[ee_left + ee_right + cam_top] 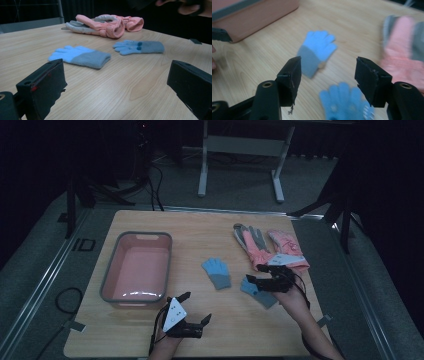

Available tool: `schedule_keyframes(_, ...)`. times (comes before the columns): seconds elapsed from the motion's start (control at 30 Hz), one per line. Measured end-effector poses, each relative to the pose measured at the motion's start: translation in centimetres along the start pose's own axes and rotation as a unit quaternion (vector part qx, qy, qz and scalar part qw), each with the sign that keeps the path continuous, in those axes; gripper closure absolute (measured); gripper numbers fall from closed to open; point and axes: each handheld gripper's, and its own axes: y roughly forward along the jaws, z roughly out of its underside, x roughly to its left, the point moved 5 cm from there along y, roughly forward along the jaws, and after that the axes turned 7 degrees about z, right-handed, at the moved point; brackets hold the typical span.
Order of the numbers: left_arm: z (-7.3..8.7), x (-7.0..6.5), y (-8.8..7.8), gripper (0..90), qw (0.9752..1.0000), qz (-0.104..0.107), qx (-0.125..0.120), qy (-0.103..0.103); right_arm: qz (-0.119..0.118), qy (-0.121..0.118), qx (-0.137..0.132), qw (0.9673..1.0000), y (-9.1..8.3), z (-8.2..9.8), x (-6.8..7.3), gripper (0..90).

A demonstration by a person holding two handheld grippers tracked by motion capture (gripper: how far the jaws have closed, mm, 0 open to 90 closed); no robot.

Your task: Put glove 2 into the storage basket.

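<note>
Left tongs (196,307) gape wide, empty; right tongs (264,274) spread open above a blue glove (258,291), untouching.

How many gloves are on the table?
4. Two small blue gloves: one mid-table, one under the right gripper. Two bigger pink-and-grey gloves at the far right: one beside the other. The right gripper may hide parts.

Layout on my table

I saw the basin (136,267) at the left, two small gloves (217,273) (258,291) lay apart in the middle, and the pair of big gloves (270,247) lay behind them at the right; my right gripper (266,274) hung above the nearer small glove.
</note>
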Motion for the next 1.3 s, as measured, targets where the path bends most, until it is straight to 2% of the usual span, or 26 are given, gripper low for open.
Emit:
schedule_keyframes(0.03, 0.0, 0.0, 0.0, 1.9, 1.0000, 0.001, -0.001, 0.001, -0.005, -0.005, 0.008, 0.9999, 0.7, -0.2, 0.2, 38.0)
schedule_keyframes(0.07, 0.0, -0.1, 0.0, 1.9, 1.0000, 0.001, -0.002, 0.001, -0.011, -0.011, 0.022, 0.9996, 1.8, -0.4, 0.6, 43.1)
schedule_keyframes(0.13, 0.0, 0.0, 0.0, 1.9, 1.0000, 0.001, -0.002, 0.000, -0.018, -0.013, 0.026, 0.9994, 2.4, -0.6, 0.8, 43.0)
schedule_keyframes(0.17, 0.0, 0.0, 0.0, 1.9, 1.0000, 0.001, -0.002, 0.000, -0.020, -0.022, 0.029, 0.9991, 3.5, -1.1, 1.2, 44.5)
schedule_keyframes(0.33, 0.0, -0.1, 0.0, 1.9, 1.0000, 0.003, -0.001, 0.001, -0.032, -0.032, 0.037, 0.9983, 5.2, -1.7, 2.0, 45.7)
schedule_keyframes(0.4, 0.0, -0.1, 0.0, 1.9, 1.0000, 0.004, -0.001, 0.000, -0.034, -0.042, 0.039, 0.9978, 6.0, -2.1, 2.3, 45.7)
schedule_keyframes(0.43, 0.0, -0.1, 0.0, 1.9, 1.0000, 0.004, -0.001, 0.001, -0.044, -0.051, 0.039, 0.9970, 6.9, -2.5, 2.6, 46.9)
schedule_keyframes(0.47, 0.0, -0.1, 0.0, 1.9, 1.0000, 0.004, -0.001, 0.001, -0.043, -0.054, 0.038, 0.9969, 7.1, -2.6, 2.6, 50.3)
schedule_keyframes(0.53, 0.0, -0.1, 0.0, 1.9, 1.0000, 0.005, -0.001, 0.001, -0.042, -0.063, 0.042, 0.9963, 7.8, -2.8, 2.6, 50.9)
schedule_keyframes(0.63, 0.0, -0.2, 0.0, 1.9, 1.0000, 0.005, 0.000, 0.003, -0.051, -0.057, 0.043, 0.9962, 8.5, -3.1, 2.7, 54.7)
schedule_keyframes(0.67, 0.0, -0.2, 0.0, 1.9, 1.0000, 0.006, 0.000, 0.002, -0.051, -0.057, 0.043, 0.9962, 8.5, -3.1, 2.7, 54.7)
schedule_keyframes(0.73, 0.0, -0.2, 0.0, 1.9, 1.0000, 0.007, 0.001, 0.004, -0.040, -0.071, 0.051, 0.9954, 9.2, -3.1, 2.7, 57.6)
schedule_keyframes(0.83, 0.0, -0.2, 0.0, 1.9, 1.0000, 0.009, 0.001, 0.003, -0.044, -0.066, 0.061, 0.9950, 10.1, -2.9, 2.6, 62.3)
schedule_keyframes(0.87, 0.0, -0.2, 0.0, 1.9, 1.0000, 0.009, 0.001, 0.002, -0.044, -0.066, 0.067, 0.9946, 10.9, -2.7, 2.6, 64.1)
schedule_keyframes(0.97, 0.0, -0.2, 0.0, 1.9, 1.0000, 0.009, 0.000, 0.002, -0.045, -0.069, 0.077, 0.9936, 11.7, -2.5, 2.8, 64.1)
schedule_keyframes(1.0, 0.0, -0.2, 0.0, 1.9, 1.0000, 0.010, 0.000, 0.002, -0.042, -0.077, 0.081, 0.9928, 12.5, -2.4, 3.1, 61.7)
schedule_keyframes(1.1, 0.0, -0.3, 0.0, 1.9, 0.9999, 0.012, 0.001, 0.003, -0.040, -0.081, 0.083, 0.9924, 13.2, -2.4, 3.3, 61.0)
schedule_keyframes(1.17, 0.0, -0.3, 0.0, 1.9, 0.9999, 0.012, 0.001, 0.003, -0.034, -0.078, 0.089, 0.9924, 14.1, -2.2, 3.2, 60.3)
schedule_keyframes(1.23, 0.0, -0.3, 0.0, 1.9, 0.9999, 0.012, -0.001, 0.001, -0.035, -0.078, 0.092, 0.9921, 14.3, -2.1, 3.2, 60.0)
schedule_keyframes(1.3, 0.0, -0.3, 0.0, 2.0, 0.9999, 0.012, -0.001, -0.001, -0.034, -0.079, 0.112, 0.9900, 15.1, -1.3, 3.1, 58.6)
